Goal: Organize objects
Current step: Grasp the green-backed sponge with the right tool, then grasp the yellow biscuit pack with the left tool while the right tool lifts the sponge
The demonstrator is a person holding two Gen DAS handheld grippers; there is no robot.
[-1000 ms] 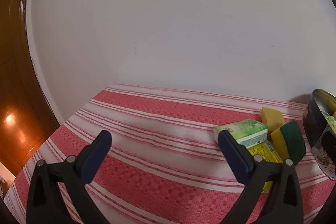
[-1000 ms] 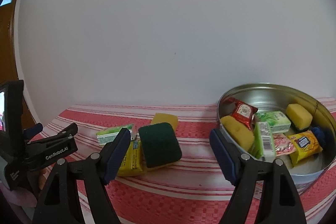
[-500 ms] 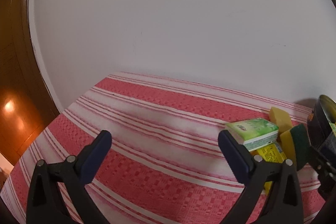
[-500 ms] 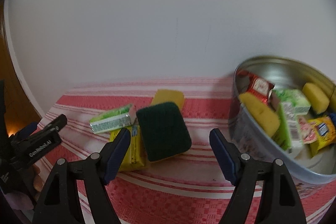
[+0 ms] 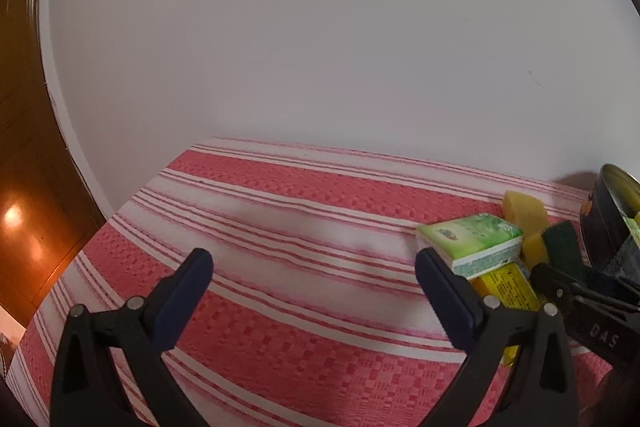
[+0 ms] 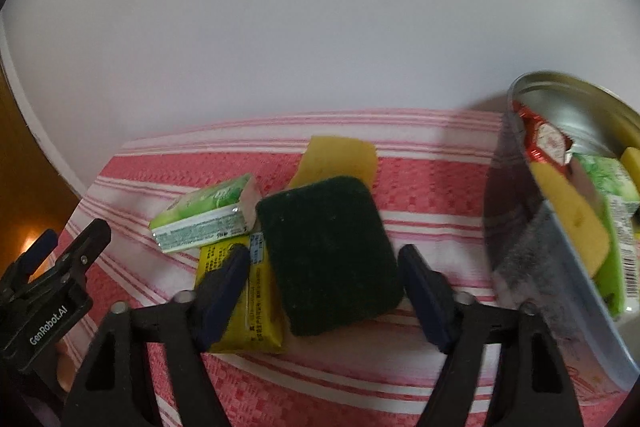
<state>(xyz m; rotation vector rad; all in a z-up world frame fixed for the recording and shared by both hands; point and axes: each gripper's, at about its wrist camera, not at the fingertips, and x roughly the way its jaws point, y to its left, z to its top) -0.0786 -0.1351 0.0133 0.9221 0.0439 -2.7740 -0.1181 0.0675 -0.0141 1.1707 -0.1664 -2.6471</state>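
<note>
The tin (image 6: 568, 227) near the table's right edge already held several items, while the right gripper (image 6: 324, 291) (jaws closing, not yet touching) straddled the green scouring sponge (image 6: 328, 251), three more things lay beside it, and the left gripper (image 5: 312, 295) gaped wide and empty

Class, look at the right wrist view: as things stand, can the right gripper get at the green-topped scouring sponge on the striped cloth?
Probably yes. The right gripper is closing with the scouring sponge between its fingers, its top uncovered. The yellow packet lies close beside the left finger and might get nudged.
</note>
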